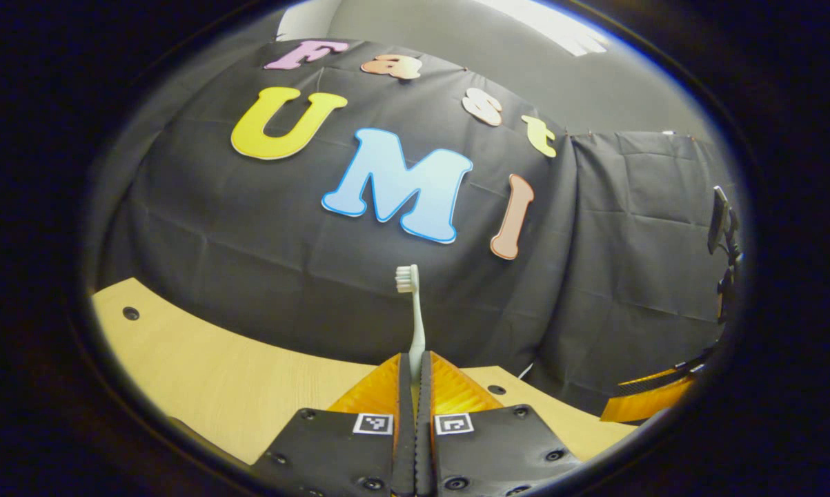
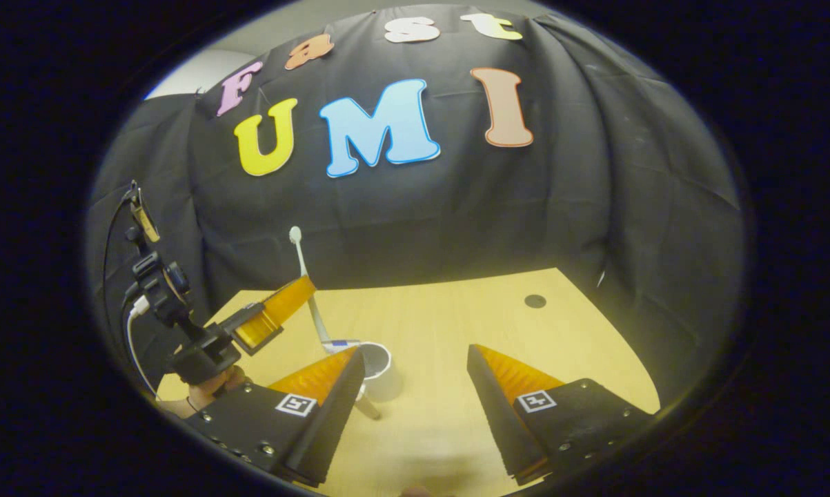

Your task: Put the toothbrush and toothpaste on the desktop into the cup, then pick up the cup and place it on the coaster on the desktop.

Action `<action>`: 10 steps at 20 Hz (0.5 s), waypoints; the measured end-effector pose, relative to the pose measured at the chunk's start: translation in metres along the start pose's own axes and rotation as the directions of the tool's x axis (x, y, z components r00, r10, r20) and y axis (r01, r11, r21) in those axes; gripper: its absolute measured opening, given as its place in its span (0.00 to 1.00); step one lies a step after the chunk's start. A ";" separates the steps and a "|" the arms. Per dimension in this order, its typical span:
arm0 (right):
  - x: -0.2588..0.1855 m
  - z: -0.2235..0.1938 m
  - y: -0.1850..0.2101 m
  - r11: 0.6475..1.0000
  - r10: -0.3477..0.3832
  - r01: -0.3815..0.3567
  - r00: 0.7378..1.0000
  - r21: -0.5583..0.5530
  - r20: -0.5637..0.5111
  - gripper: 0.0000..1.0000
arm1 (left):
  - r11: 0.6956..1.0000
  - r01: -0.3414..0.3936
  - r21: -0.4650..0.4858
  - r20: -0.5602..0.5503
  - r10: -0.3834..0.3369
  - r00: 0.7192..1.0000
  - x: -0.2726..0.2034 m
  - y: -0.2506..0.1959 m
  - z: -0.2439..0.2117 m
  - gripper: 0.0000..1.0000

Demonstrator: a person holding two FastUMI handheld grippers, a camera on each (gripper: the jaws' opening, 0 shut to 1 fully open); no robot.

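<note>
in the left gripper view, the left gripper (image 1: 415, 366) has its two fingers pressed close together on the handle of a white toothbrush (image 1: 415, 317). the toothbrush stands upright out of the fingertips, its bristled head at the top, set against the black cloth wall (image 1: 249, 255). below and to the left of the fingers lies the pale wooden desktop (image 1: 201, 373), with small dark round holes in it. at the far right edge of this view, part of the other gripper shows, with a dark camera mount above it.

in the right gripper view, the right gripper (image 2: 415, 373) has its jaws spread wide, holding nothing, above the desktop (image 2: 456, 310). just beyond its left finger (image 2: 332, 386) stands a white cup (image 2: 377, 366), open mouth up, on the wood. part of the cup is hidden behind that finger. a small white and blue thing lies at the cup's far rim; it cannot be made out clearly. farther off to the left, the left gripper (image 2: 297, 290) is seen from outside, held by a person's hand (image 2: 211, 390) low at the left edge, with a dark mount and cables rising above it. the toothbrush (image 2: 304, 276) is clamped in its tip and runs on a slant, its head up against the black cloth and its lower end reaching down to just beside the cup. whether that end touches the cup cannot be told. a dark round hole (image 2: 535, 301) sits in the desktop, farther back on the right.
</note>
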State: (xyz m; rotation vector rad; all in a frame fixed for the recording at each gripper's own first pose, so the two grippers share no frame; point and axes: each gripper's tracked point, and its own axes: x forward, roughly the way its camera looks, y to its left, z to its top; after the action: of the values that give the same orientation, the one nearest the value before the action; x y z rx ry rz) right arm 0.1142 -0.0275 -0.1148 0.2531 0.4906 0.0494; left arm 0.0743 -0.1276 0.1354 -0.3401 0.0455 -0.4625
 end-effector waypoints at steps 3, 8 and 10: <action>0.001 -0.007 -0.003 1.000 -0.008 0.008 1.000 0.015 -0.021 0.90 | 1.000 0.014 0.003 -0.020 -0.014 1.000 0.014 -0.004 -0.018 0.08; 0.001 -0.014 0.001 1.000 0.006 -0.005 0.999 0.030 -0.041 0.90 | 0.999 0.015 0.038 -0.040 -0.013 0.999 0.017 -0.006 -0.034 0.08; 0.002 -0.015 0.003 0.999 0.017 -0.015 0.999 0.029 -0.048 0.90 | 0.999 0.009 0.049 -0.052 -0.006 0.999 0.019 -0.003 -0.040 0.08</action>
State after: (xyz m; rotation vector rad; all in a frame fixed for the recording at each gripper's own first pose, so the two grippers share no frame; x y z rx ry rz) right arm 0.1088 -0.0210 -0.1273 0.2847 0.5377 0.0642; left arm 0.0849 -0.1509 0.0990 -0.2803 0.0828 -0.4792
